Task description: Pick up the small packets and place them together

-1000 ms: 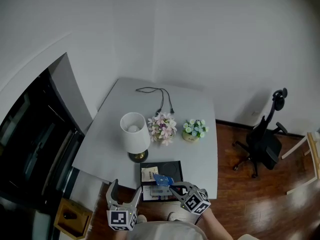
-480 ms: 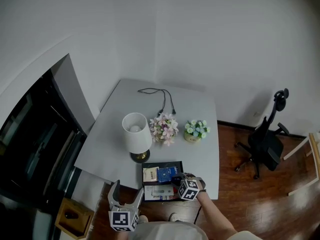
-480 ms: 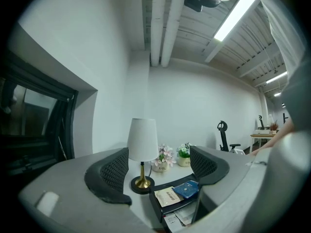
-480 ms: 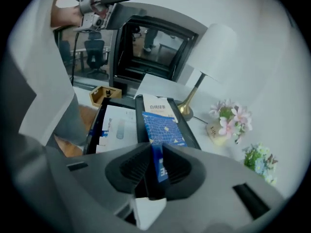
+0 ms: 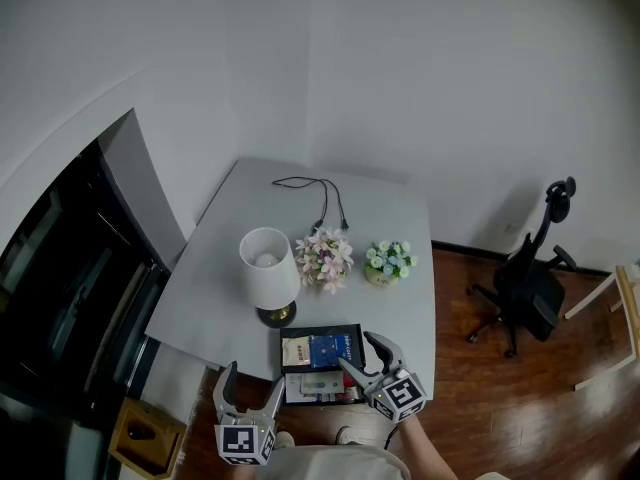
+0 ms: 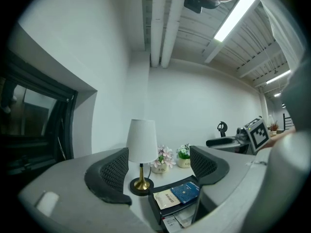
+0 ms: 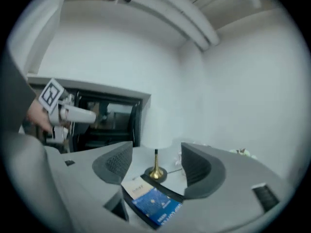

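Blue packet (image 5: 324, 350) flat beside beige packet (image 5: 296, 352), long axes toward lamp (image 5: 268, 268), right claw (image 5: 354, 350) just opening, empty, left claw (image 5: 253, 376) released.

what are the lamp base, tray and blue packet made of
Lamp base: probably brass-finished metal, going by its shiny gold look. Tray: matte black, plastic or painted wood, cannot tell. Blue packet: likely printed foil or paper, thin and flat.

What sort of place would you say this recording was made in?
Probably an office or studio room, dressed a little like a home corner: a white table with a table lamp, a black office chair on a wooden floor, and strip lights overhead.
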Available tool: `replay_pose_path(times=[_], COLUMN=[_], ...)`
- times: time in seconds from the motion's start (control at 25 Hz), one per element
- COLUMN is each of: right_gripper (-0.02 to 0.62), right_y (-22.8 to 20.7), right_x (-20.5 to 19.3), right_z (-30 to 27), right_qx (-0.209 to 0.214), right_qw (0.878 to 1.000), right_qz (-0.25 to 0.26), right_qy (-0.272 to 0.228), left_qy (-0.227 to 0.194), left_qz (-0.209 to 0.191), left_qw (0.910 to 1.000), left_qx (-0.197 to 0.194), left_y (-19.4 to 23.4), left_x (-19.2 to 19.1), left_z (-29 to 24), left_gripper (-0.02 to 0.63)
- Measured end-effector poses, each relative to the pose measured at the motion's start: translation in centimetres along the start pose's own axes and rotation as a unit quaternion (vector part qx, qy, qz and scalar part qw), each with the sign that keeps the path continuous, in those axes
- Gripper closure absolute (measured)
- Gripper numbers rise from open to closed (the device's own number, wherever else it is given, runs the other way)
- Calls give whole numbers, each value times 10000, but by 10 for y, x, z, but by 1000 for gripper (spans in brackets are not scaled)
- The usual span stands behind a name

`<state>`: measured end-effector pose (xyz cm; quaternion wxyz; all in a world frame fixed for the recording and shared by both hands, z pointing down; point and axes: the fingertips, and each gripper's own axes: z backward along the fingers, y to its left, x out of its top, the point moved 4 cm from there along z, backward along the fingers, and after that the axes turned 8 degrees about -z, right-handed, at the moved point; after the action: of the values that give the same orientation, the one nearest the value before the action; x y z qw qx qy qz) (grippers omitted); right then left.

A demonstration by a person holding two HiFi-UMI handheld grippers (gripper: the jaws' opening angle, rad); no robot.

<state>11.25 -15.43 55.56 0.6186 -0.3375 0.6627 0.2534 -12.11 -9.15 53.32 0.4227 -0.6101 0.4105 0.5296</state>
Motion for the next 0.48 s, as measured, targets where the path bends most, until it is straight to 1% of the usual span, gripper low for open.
replay_pose_path(times=[0.08, 0.12, 0.16, 0.2, 0.32, 0.44, 0.48], right_gripper=[270, 270, 270, 270, 270, 272, 276], right_y=[-1, 0, 2, 5, 13, 14, 14], right_x=[19, 25, 29, 29, 22, 19, 19], right_z=[20, 29, 36, 41, 46, 48, 48], right_qx=[-326, -480, -603, -685, -754, -789, -799], right_qw=[9943, 9900, 9876, 9879, 9935, 9941, 9939], right_qz=[-756, -958, -992, -881, -348, -280, -290], right_qy=[-670, -917, -1059, -1080, -774, -695, -709], left_qy=[-50, -74, -92, -101, -80, -108, -150], left_qz=[-11, -12, -14, -19, -42, -143, -89], left_qw=[10000, 10000, 9999, 9999, 9999, 9996, 9996], left_qx=[-20, -29, -37, -49, -142, -236, -233], left_y=[-2, -3, -4, -5, -10, -17, -17], left_x=[4, 5, 6, 7, 6, 8, 9], left_z=[-2, -3, -4, -5, -8, -9, -9], left_gripper=[210, 212, 212, 212, 212, 213, 220])
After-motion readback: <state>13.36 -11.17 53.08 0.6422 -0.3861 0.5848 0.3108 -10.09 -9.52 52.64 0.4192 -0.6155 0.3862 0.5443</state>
